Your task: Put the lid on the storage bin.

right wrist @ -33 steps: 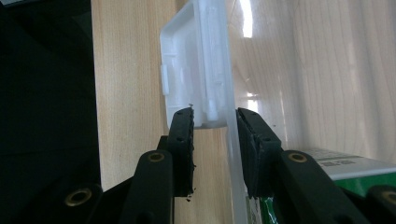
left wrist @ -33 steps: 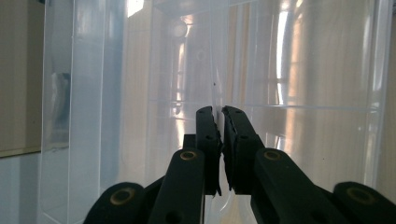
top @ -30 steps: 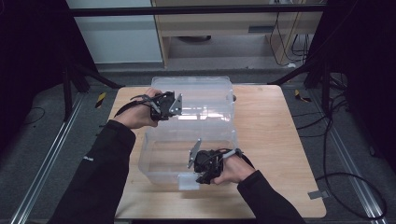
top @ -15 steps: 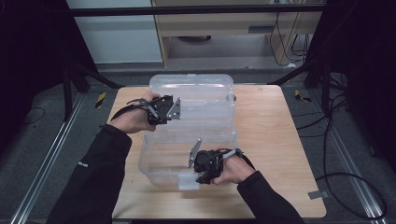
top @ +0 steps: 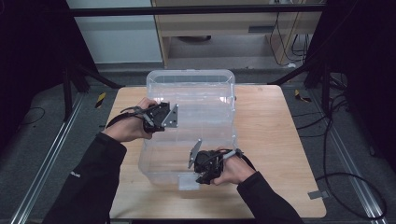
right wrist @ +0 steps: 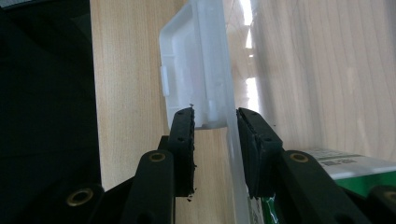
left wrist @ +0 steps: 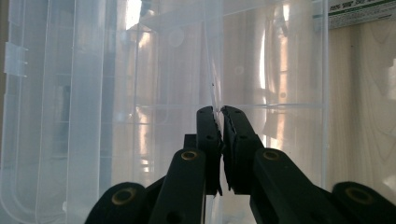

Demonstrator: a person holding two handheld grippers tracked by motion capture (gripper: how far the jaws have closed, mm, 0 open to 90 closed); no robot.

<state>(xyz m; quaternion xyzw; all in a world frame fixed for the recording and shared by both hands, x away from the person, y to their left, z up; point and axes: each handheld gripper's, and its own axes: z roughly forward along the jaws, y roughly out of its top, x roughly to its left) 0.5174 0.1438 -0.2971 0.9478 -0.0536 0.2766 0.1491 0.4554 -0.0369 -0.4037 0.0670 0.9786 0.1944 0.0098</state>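
Both grippers clamp the clear plastic storage box's thin edges.

The left gripper (left wrist: pixel 219 116) pinches the edge of the open transparent lid (top: pixel 201 95); the right gripper (right wrist: pixel 215 122) squeezes the white front latch (right wrist: pixel 187 65) and rim of the clear plastic storage box (top: pixel 187 158) on the pale wooden table (top: pixel 275 140). Judged risk: the slick, thin plastic slips out, or the light box skids or tips if one hand pulls harder.

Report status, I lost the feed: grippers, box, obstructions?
Left gripper shut on the lid edge. Right gripper clamps the clear box front wall by its latch. Nothing blocking on the table.
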